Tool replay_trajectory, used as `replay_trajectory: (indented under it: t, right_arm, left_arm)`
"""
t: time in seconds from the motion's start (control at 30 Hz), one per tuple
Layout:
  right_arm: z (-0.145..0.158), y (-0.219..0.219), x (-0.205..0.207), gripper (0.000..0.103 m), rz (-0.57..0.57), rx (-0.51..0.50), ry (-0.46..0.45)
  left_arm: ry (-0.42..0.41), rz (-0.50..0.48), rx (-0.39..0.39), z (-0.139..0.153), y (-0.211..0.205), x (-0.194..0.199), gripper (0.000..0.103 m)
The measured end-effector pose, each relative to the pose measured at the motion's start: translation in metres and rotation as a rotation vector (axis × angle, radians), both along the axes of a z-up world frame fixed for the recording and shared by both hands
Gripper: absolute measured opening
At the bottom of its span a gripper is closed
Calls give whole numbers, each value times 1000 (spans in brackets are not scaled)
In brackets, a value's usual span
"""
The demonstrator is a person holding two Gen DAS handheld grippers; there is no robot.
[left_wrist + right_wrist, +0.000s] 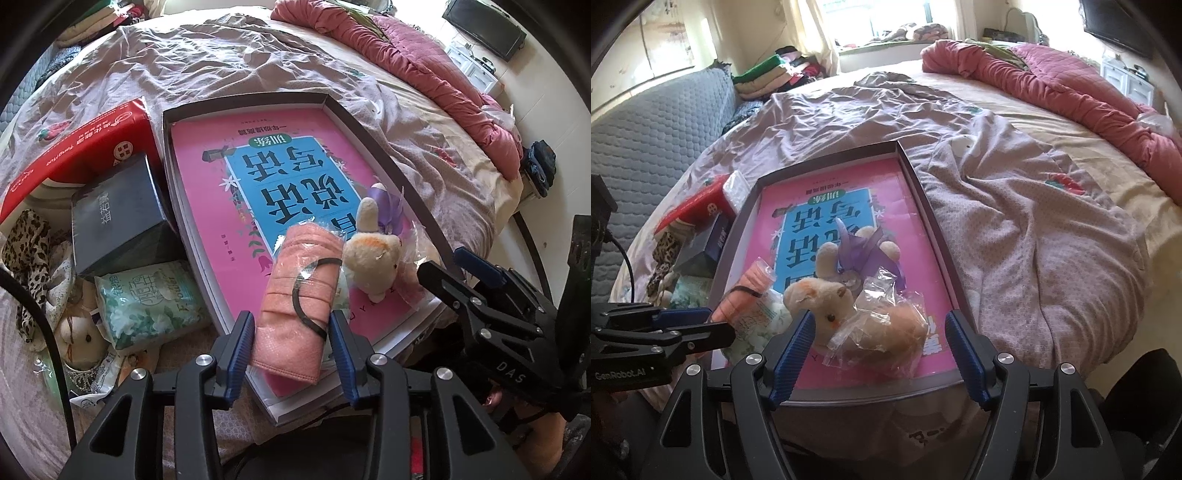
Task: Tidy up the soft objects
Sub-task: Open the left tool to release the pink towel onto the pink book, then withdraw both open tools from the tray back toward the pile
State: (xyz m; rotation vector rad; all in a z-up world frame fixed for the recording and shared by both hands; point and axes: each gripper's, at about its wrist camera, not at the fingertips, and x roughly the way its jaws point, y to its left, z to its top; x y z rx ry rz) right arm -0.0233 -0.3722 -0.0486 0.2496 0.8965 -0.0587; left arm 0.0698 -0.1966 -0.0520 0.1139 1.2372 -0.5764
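Note:
A salmon-pink folded cloth (295, 288) in clear wrap with a black band lies on the pink book (221, 155) inside a shallow grey tray (369, 133). My left gripper (290, 317) is shut on the cloth's near end, with both blue pads against its sides. Beside it sits a cream plush rabbit (849, 317) with a purple ribbon, half in a clear bag. My right gripper (879, 317) stands open around the rabbit, and its right pad is well clear of the toy. Each gripper shows in the other's view: the right gripper (461, 280), the left gripper (701, 325).
Left of the tray (923, 199) lie a red box (85, 147), a dark box (118, 214), a green tissue pack (147, 299), a leopard scarf (26, 243) and a small doll (79, 332). A rumpled mauve sheet (1015, 229) covers the bed, with a pink quilt (1052, 81) behind.

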Motion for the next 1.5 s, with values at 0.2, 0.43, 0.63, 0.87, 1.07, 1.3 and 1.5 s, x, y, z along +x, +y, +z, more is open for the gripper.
replay_trajectory:
  t: [0.2, 0.43, 0.63, 0.87, 1.07, 1.3, 1.5]
  right_arm:
    - [3, 0, -2, 74, -4, 4, -7]
    - [9, -3, -7, 74, -12, 53, -9]
    - [14, -2, -8, 75, -10, 72, -8]
    - [20, 2, -10, 75, -8, 65, -15]
    - [27, 3, -14, 76, -10, 62, -25]
    - [36, 4, -17, 79, -17, 55, -36]
    - [47, 12, -20, 79, -3, 36, -58]
  left_arm:
    - [-3, 8, 24, 0, -1, -1, 47]
    - [-10, 4, 26, 6, -1, -3, 54]
    - [-30, 5, 24, 15, 1, -6, 58]
    - [-52, 9, 36, 23, 7, -11, 60]
    - [-74, 39, 43, 32, 17, -13, 66]
    - [-105, 47, 50, 42, 26, -18, 69]
    - [-144, 58, 56, 52, 33, -23, 70]
